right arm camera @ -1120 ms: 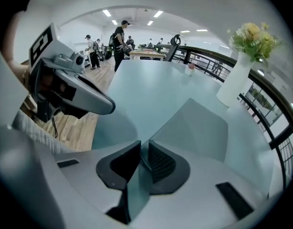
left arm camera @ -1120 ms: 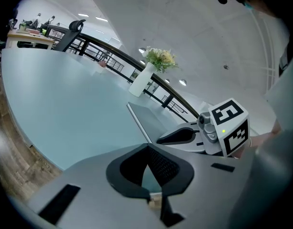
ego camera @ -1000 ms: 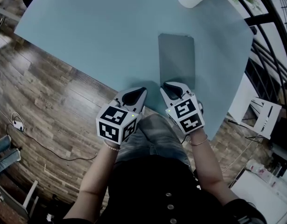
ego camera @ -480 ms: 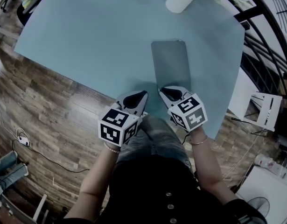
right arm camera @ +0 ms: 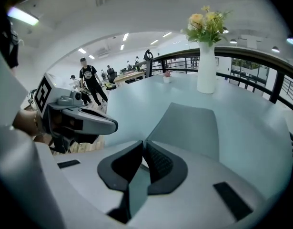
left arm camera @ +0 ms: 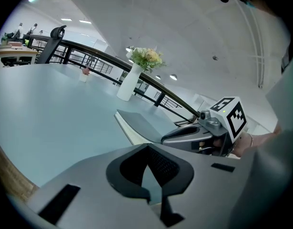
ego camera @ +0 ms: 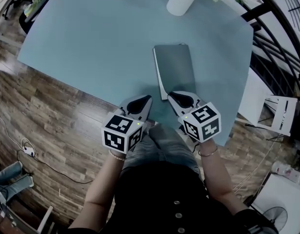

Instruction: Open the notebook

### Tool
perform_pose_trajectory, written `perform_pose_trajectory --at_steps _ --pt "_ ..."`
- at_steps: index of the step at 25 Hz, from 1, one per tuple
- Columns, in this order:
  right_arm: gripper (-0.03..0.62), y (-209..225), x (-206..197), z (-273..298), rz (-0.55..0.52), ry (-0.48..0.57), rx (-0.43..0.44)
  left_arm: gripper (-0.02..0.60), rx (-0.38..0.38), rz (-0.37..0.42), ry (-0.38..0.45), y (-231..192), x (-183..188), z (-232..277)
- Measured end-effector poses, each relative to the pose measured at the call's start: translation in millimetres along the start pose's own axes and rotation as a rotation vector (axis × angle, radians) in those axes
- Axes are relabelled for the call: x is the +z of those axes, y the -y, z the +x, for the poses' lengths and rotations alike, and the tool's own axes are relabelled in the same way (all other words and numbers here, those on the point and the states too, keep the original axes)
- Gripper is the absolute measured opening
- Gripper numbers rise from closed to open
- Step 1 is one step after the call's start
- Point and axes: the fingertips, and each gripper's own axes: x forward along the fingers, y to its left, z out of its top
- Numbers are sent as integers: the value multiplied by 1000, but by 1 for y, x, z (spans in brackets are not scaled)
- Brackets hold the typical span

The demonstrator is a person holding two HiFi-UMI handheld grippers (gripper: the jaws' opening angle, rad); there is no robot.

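At the six o'clock edge of the notebook (ego camera: 175,67), the right gripper (ego camera: 171,95), its jaws just closing, pinched the barely raised cover (left arm camera: 145,123), while the left gripper (ego camera: 148,98) hung closed and empty, so most of the opening remained.

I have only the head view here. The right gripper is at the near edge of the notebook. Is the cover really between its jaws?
Observer: Yes. In the right gripper view, the right gripper pinches the near corner of the cover; its jaws have just been closing.
Operator: Is it lifted at all?
Observer: The left gripper view shows it raised at that end, with white pages beneath.
Operator: And the other hand?
Observer: The left gripper has its jaws together, holding nothing, above the table.
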Motion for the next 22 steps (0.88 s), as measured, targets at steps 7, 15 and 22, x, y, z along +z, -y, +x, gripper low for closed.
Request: perform_pose_trajectory --at_steps 7,15,22 --pt "26 10 13 -29 34 86 37 17 21 19 24 26 10 13" --pt "25 24 19 -61 42 157 51 17 36 45 54 57 26 25" --pt "23 43 26 -91 79 242 53 17 49 94 69 74 44 33"
